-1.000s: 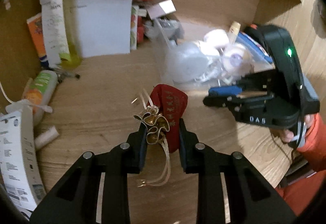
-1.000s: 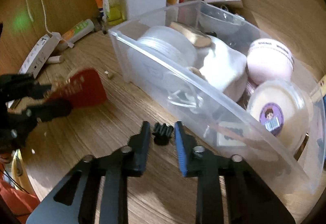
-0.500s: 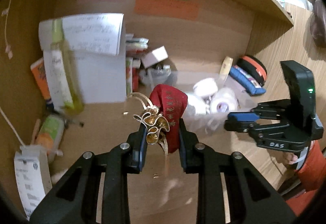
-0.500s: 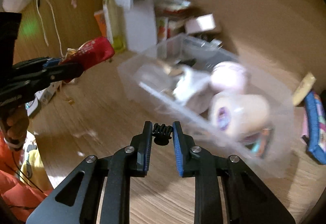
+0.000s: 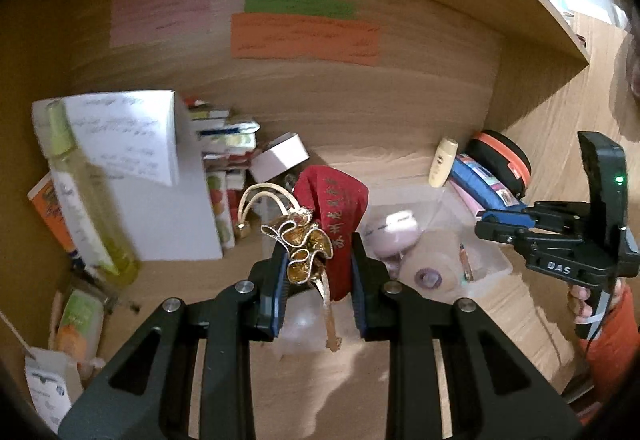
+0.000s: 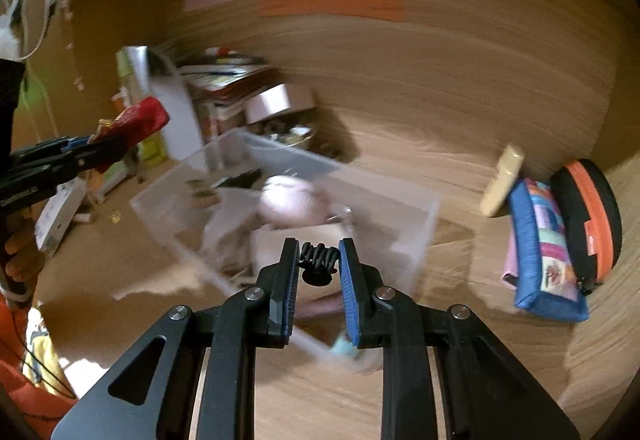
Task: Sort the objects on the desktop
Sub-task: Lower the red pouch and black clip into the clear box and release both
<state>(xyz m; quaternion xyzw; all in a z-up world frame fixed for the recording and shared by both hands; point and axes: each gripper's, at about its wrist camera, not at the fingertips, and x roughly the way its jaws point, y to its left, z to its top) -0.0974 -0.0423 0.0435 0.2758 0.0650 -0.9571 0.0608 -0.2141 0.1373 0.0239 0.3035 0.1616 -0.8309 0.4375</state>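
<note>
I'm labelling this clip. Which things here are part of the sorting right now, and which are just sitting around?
In play:
left gripper holding red drawstring pouch
right gripper holding black hair claw clip
clear plastic bin

Lying about:
blue pencil case
yellow-green bottle
sticky notes

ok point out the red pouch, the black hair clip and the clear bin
red pouch (image 5: 336, 199): left wrist view, on its red cloth
black hair clip (image 6: 318, 258): right wrist view, on its teeth
clear bin (image 6: 424, 236): right wrist view, on its right wall
</note>
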